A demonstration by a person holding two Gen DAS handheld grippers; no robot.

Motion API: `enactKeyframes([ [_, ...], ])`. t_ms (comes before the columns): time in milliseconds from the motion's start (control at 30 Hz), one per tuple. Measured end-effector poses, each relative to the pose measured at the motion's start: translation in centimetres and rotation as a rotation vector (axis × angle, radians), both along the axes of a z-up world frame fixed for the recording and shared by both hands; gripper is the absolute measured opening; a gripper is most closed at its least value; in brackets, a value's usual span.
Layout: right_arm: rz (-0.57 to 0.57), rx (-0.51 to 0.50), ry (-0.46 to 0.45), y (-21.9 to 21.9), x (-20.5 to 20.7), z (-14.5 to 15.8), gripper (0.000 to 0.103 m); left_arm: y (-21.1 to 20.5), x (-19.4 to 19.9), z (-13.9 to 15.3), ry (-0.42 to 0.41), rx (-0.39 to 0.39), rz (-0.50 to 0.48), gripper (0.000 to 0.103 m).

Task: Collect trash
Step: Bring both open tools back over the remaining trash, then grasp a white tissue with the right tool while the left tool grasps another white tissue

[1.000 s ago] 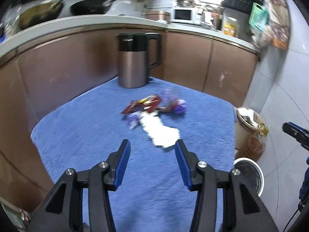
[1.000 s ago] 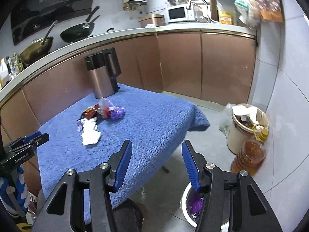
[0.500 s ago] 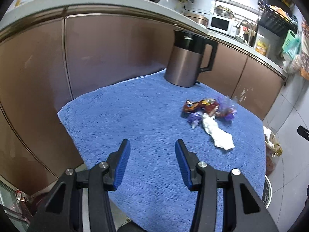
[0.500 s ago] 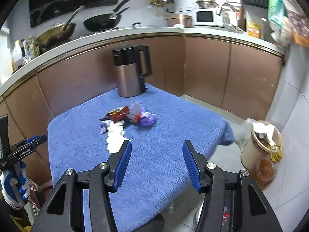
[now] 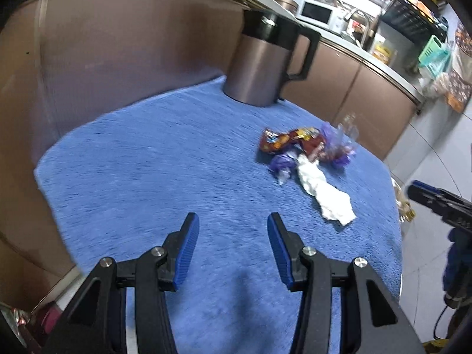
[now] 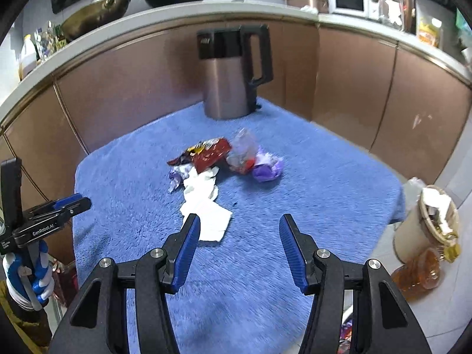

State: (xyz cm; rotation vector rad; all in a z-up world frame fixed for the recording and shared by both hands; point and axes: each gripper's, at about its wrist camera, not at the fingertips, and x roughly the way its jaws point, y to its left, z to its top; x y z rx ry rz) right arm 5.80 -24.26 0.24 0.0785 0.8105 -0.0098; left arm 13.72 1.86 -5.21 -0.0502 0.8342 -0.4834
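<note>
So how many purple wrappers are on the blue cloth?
2. One purple wrapper lies right of the red packet; the other lies at the packet's left, against the tissue. More may be hidden under the pile.

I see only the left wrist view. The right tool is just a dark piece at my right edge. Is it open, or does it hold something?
Observer: The right tool is open and holds nothing.
Operator: Where does it point?
Observer: At the crumpled white paper tissue. One fingertip overlaps the tissue's near edge, but I cannot tell whether they touch.
Operator: Is a bin close?
Observer: Yes. A round cream bin stands on the floor past the right edge of the blue fluffy cloth, with white paper on top.
</note>
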Motion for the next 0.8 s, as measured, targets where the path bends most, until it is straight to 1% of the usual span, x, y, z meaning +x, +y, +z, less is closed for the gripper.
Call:
enactKeyframes([
  [133, 0.046, 0.033, 0.046, 0.7, 2.2, -2.1, 0.055, -1.6, 1.2, -1.0, 0.028, 0.004, -0.029, 0.046],
  [333, 0.101, 0.088, 0.099, 1.0, 4.8, -5.0, 0.055, -2.9, 2.2, -2.0, 0.072, 0.021, -0.037, 0.046],
  [467, 0.129, 0.108, 0.121, 0.9, 6.1, -6.6, 0.055, -4.1, 2.8, -2.4, 0.098, 0.03, -0.051, 0.046],
  [600, 0.156, 0.149, 0.13, 0.6, 7.5, -8.1, 0.055, -5.3, 3.3, -2.4, 0.126, 0.021, -0.061, 0.046],
  [700, 0.197, 0.166, 0.135, 0.8, 8.0, -8.9, 0.049, -6.5, 3.8, -2.4, 0.147, 0.013, -0.067, 0.046],
  [767, 0.228, 0.167, 0.131, 1.0, 8.1, -9.2, 0.035, -7.3, 4.1, -2.4, 0.164, 0.002, -0.073, 0.046],
  [800, 0.24, 0.166, 0.127, 1.0, 8.0, -9.2, 0.029, -7.8, 4.2, -2.5, 0.174, -0.004, -0.076, 0.046],
])
